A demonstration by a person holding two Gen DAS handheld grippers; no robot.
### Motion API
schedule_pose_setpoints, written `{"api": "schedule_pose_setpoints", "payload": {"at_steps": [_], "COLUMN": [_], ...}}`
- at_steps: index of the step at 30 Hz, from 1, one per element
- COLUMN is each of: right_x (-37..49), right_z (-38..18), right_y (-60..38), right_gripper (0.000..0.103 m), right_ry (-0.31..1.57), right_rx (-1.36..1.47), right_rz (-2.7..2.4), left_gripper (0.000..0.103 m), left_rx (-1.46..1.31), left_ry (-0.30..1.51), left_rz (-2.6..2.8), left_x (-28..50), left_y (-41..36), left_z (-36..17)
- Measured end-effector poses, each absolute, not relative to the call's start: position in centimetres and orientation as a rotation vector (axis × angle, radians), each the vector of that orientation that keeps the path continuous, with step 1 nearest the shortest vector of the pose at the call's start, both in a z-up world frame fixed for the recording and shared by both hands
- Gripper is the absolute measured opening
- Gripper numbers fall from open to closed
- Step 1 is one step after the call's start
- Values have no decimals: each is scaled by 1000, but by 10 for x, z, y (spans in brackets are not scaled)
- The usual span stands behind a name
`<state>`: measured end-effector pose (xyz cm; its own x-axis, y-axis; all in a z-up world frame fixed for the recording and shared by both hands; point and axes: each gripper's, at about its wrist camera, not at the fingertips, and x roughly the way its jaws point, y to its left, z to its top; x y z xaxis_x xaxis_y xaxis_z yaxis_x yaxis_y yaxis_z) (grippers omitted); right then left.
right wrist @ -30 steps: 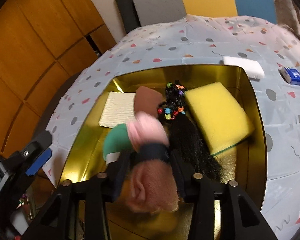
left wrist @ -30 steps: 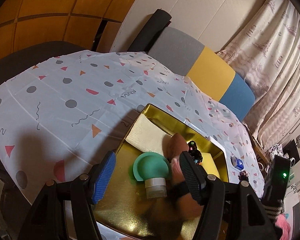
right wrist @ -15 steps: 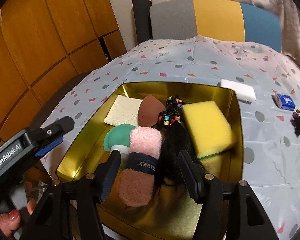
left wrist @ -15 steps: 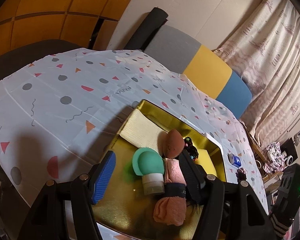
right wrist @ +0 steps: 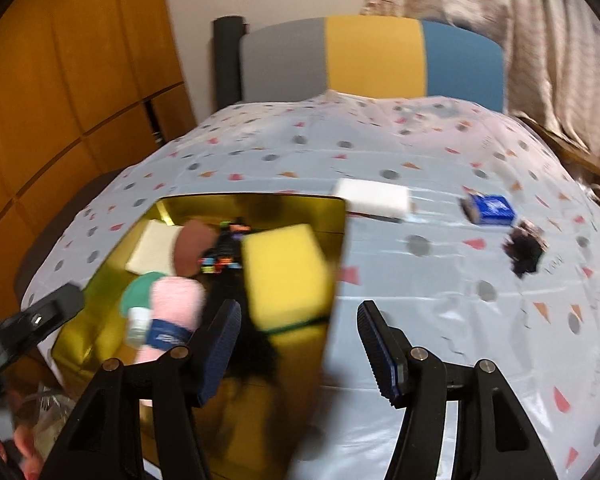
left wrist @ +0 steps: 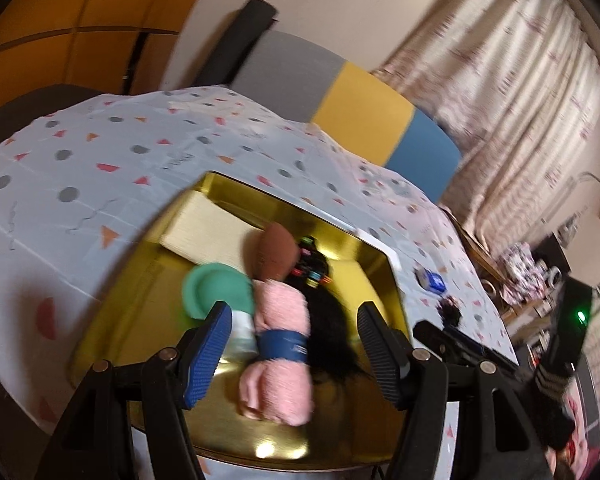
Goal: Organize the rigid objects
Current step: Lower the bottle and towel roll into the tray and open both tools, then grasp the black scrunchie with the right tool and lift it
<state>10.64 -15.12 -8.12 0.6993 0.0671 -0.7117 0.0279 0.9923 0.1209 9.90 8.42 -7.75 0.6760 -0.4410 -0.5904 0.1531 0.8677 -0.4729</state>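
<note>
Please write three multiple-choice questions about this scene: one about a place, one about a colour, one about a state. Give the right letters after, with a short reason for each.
1. Where does the white block lie?
A. inside the gold tray
B. on the tablecloth, just beyond the tray's far corner
C. on the chair

2. What colour is the band around the pink rolled towel?
A. dark blue
B. red
C. white

3. What is the state of the right hand-held gripper?
A. shut on the yellow sponge
B. shut on the blue box
C. open, holding nothing

Answers: 1 B, it rests on the patterned tablecloth outside the gold tray. 2 A, a dark blue band wraps the towel. 3 C, its pads stand apart with only tray edge and cloth beyond them.
</note>
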Motion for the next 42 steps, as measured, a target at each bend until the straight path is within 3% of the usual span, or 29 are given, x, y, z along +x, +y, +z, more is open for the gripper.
{"api": "schedule_pose_setpoints", "payload": {"at_steps": [19, 34, 37, 39, 40, 42], "right_x": [78, 176, 191, 196, 197, 195], "right_z": [-126, -145, -158, -165, -167, -167], "right_y": [-307, -409, -422, -424, -423, -417], "right_gripper": [64, 59, 48, 33, 32, 20], "right_ry": [848, 819, 849, 862, 864, 849], "right_rx": [252, 269, 299, 322, 320, 307], "right_rz": [-250, -384, -387, -368, -365, -346], "left_gripper": [65, 65, 65, 65, 65, 65], "left_rx": [-217, -143, -135, -130, -129, -129], "left_ry": [816, 838, 845, 852, 853, 854], "left_rz": [-560, -568, -556, -550, -549, -548], "left_x": [74, 79, 85, 90, 92, 98], "left_y": [-14, -48, -50, -52, -54, -57], "left_z": [-73, -70, -71, -72, -72, -71]}}
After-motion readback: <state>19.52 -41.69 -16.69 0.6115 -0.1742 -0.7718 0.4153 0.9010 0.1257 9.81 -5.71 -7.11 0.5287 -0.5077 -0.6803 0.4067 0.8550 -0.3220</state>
